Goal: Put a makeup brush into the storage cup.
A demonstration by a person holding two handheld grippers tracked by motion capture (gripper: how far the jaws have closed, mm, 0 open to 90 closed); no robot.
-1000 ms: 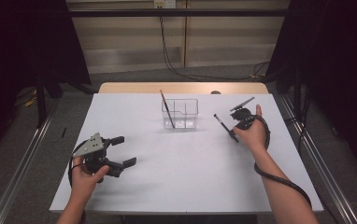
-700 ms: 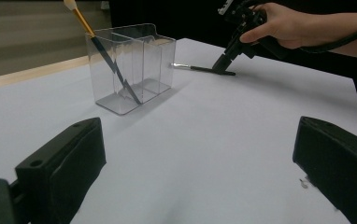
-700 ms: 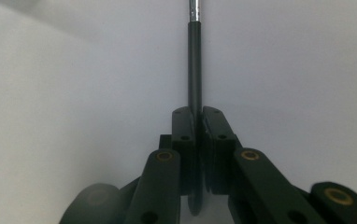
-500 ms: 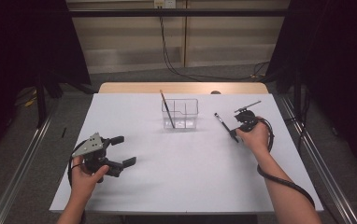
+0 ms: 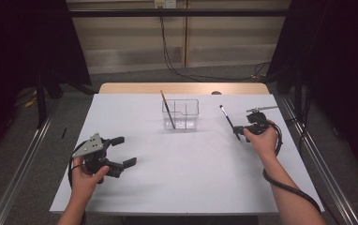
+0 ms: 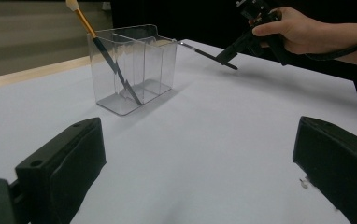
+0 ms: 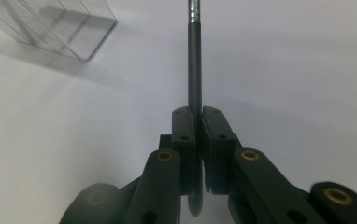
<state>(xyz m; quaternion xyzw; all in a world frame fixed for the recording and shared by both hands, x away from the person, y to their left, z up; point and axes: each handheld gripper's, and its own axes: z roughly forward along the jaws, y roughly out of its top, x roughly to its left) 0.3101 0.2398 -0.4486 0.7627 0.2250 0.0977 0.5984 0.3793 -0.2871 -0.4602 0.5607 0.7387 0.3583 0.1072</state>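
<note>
Two brushes are on my screens. My right gripper [image 5: 241, 132] is pressed together on the dark brush [image 5: 227, 120], pinching its handle near the lower end so the stick slants up and away over the white table [image 5: 191, 178], to the right of the clear box [image 5: 181, 114] and apart from it. A gold-handled brush [image 5: 167, 108] leans inside that box. My left gripper [image 5: 123, 151] rests low at the near left, jaws spread wide with nothing between them.

right tool [image 5: 241, 131] carrying black brush [image 5: 228, 122], shifted slightly right and toward the person
</note>
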